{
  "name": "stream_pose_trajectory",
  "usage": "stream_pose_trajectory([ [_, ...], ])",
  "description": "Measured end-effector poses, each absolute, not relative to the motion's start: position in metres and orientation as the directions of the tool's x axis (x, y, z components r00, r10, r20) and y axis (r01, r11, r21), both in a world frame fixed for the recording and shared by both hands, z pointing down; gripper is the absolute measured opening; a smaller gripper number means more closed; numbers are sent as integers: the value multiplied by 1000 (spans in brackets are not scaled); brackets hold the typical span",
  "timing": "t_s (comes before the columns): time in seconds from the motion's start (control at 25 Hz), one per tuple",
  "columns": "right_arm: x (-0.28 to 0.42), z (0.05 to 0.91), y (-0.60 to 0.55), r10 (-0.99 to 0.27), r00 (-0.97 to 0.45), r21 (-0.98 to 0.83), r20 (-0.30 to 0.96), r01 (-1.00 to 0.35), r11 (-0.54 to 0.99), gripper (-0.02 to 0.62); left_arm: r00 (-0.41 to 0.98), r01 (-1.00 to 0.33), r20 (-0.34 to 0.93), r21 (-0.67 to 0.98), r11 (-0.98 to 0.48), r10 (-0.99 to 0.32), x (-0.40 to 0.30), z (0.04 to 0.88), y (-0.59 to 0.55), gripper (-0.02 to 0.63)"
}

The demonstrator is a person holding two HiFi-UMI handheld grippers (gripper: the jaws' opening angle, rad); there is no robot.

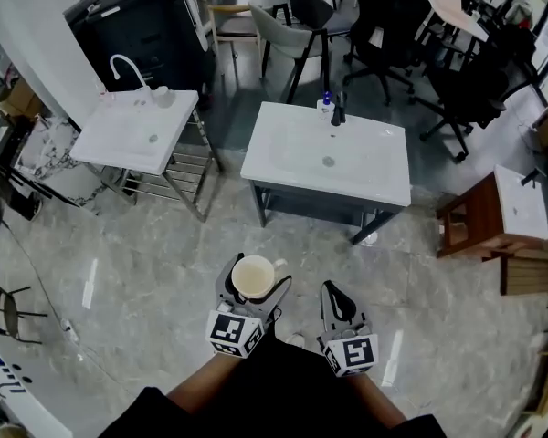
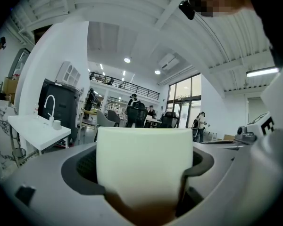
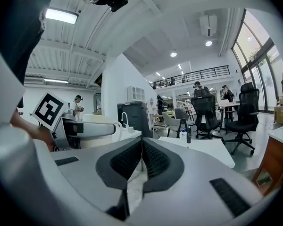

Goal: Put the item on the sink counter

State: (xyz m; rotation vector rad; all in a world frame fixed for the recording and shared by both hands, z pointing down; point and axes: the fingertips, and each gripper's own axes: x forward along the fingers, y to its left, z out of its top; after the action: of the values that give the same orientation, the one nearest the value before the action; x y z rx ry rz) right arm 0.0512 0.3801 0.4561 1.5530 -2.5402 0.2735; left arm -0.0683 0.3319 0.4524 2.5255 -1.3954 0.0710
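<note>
A cream mug (image 1: pixel 254 277) sits upright between the jaws of my left gripper (image 1: pixel 253 287), which is shut on it; in the left gripper view the mug (image 2: pixel 144 164) fills the middle between the grey pads. My right gripper (image 1: pixel 335 301) hangs beside it with its jaws shut and nothing in them; its pads (image 3: pixel 153 160) meet in the right gripper view, where the mug (image 3: pixel 97 132) shows at the left. Ahead stands a white sink counter (image 1: pixel 297 158) with a dark tap (image 1: pixel 338 113) and a small bottle (image 1: pixel 325 104) at its far edge. Both grippers are well short of it, over the floor.
A second white sink counter (image 1: pixel 119 140) with a white tap (image 1: pixel 128 67) stands to the left on a metal frame. A wooden stool with a small sink (image 1: pixel 521 203) is at the right. Office chairs (image 1: pixel 301 26) and a black cabinet (image 1: pixel 142 30) stand behind.
</note>
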Motion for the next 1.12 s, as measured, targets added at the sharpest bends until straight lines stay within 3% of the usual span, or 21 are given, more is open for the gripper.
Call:
stream_pose_trajectory([
  [0.6,-1,427,198,-911,-348,-17,220,-935,353,31,637,-769,152,204,-606,-756,-115,442,169,463],
  [1.12,-39,436,122,-930,-281,6,237,-957,290,31,726,-687,164,222,-692,-668,-146,470,108,463],
])
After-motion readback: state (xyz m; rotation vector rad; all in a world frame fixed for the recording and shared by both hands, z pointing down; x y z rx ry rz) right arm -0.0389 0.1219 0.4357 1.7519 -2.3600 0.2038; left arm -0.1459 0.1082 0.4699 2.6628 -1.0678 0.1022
